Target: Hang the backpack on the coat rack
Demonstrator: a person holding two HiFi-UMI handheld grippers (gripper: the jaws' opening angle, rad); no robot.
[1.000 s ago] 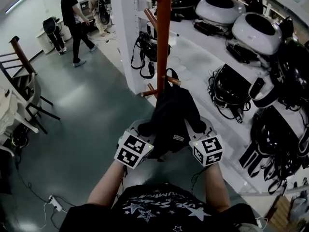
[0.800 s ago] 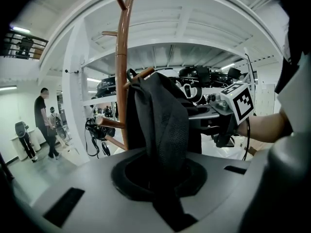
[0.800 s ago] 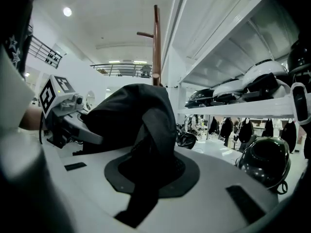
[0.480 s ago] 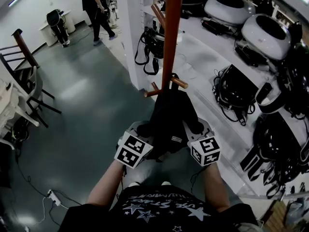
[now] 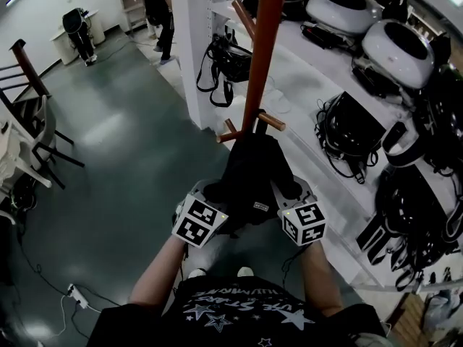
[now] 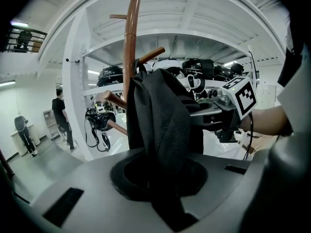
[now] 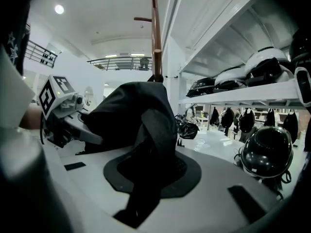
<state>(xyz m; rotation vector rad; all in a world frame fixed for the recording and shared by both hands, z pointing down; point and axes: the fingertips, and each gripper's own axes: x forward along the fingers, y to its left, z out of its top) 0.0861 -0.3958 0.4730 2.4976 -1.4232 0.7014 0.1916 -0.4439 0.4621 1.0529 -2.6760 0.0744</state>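
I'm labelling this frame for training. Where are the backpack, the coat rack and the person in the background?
backpack (image 5: pixel 253 176): head view, middle of its black fabric.
coat rack (image 5: pixel 262 63): head view, brown upright pole.
person (image 5: pixel 165 31): head view, legs.

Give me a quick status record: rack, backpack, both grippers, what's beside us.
coat rack: brown wooden post, upright, straight ahead
backpack: black, held up between both grippers, top at the lower pegs
hooked on a peg: cannot tell
left gripper: fingers shut on backpack fabric
right gripper: fingers shut on backpack fabric
right side: white shelf with helmets and cables
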